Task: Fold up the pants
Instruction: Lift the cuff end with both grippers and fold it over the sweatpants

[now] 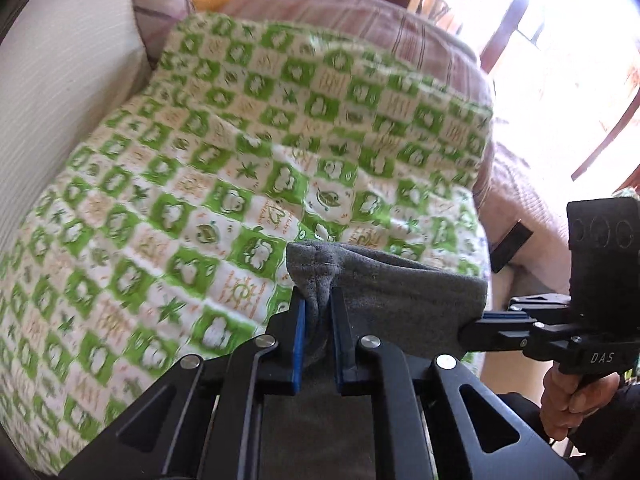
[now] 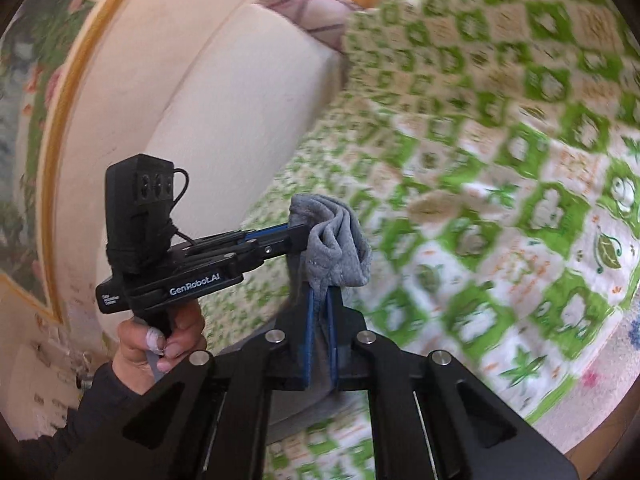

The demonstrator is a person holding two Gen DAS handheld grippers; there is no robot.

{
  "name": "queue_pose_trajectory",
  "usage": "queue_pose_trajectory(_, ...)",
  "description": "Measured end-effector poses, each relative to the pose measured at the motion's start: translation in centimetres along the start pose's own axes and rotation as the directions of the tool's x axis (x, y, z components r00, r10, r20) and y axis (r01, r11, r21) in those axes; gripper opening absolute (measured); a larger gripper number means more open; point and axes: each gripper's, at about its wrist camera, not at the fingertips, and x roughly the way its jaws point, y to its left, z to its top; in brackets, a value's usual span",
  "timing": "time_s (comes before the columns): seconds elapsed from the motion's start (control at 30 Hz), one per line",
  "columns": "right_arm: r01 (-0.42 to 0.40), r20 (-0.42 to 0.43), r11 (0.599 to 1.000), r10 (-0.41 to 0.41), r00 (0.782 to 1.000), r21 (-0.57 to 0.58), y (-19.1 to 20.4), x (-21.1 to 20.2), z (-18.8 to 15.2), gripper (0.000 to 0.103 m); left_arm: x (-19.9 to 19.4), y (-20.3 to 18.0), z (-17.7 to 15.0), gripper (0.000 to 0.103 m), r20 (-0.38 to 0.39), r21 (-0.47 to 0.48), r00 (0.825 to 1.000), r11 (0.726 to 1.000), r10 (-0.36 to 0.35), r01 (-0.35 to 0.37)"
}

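Where the bed runs out ahead of both tongs, a quilt [image 1: 192, 168] printed in green and white squares covers it, rumpled and blurred in both views. Left of the left gripper [image 1: 318, 304], a cream ribbed cushion [image 1: 60, 92] stands against the quilt's edge; beyond the tips lie a striped pinkish pillow [image 1: 360, 20] and an orange patch of cloth, and off to the right a dark wooden frame [image 1: 508, 20] stands against washed-out light. From the right wrist view, a gilt-framed picture [image 2: 36, 120] hangs on a cream wall left of the tongs, with the cushion between it and the quilt.

The left gripper has its blue-padded jaws drawn nearly together on a bunched edge of the grey pants [image 1: 380, 280]. The right gripper [image 2: 320, 300] likewise has its jaws pinched almost closed on a gathered fold of the same grey cloth. The pants hang between the two tools, just above the quilt, each gripper's tips at the fabric beside the other's. Most of the garment drops below the jaws and is hidden by the black linkages, so its shape cannot be made out.

A left hand [image 2: 160, 340] in a dark sleeve grips one handle; a right hand [image 1: 576, 404] grips the other at the frame's edge.
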Motion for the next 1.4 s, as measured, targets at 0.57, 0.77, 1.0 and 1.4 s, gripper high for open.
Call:
queue_pose_trajectory(0.57, -0.236, -0.230, 0.942, 0.181, 0.956, -0.240, 15.3, 3.7, -7.7, 0.007, -13.9, 5.0, -14.2, 0.008, 0.281, -0.268, 0.959, 0.962, 0.031, 0.048)
queue_pose_trajectory(0.77, -0.298, -0.356, 0.917, 0.194, 0.914, -0.265, 19.0, 7.2, -12.1, 0.007, -15.8, 7.6, -20.6, 0.008, 0.320, -0.388, 0.946, 0.919, 0.059, 0.074)
queue_pose_trajectory(1.0, -0.350, -0.491, 0.899, 0.188, 0.850, -0.263, 20.8, 12.0, -16.5, 0.007, -15.9, 10.0, -26.8, 0.008, 0.319, -0.489, 0.944, 0.868, 0.081, 0.091)
queue_pose_trajectory(1.4, -0.348, -0.621, 0.909, 0.137, 0.772, -0.231, 19.4, 17.7, -20.8, 0.019, -14.6, 12.6, -33.4, 0.015, 0.188, -0.639, 0.970, 0.769, 0.155, 0.001)
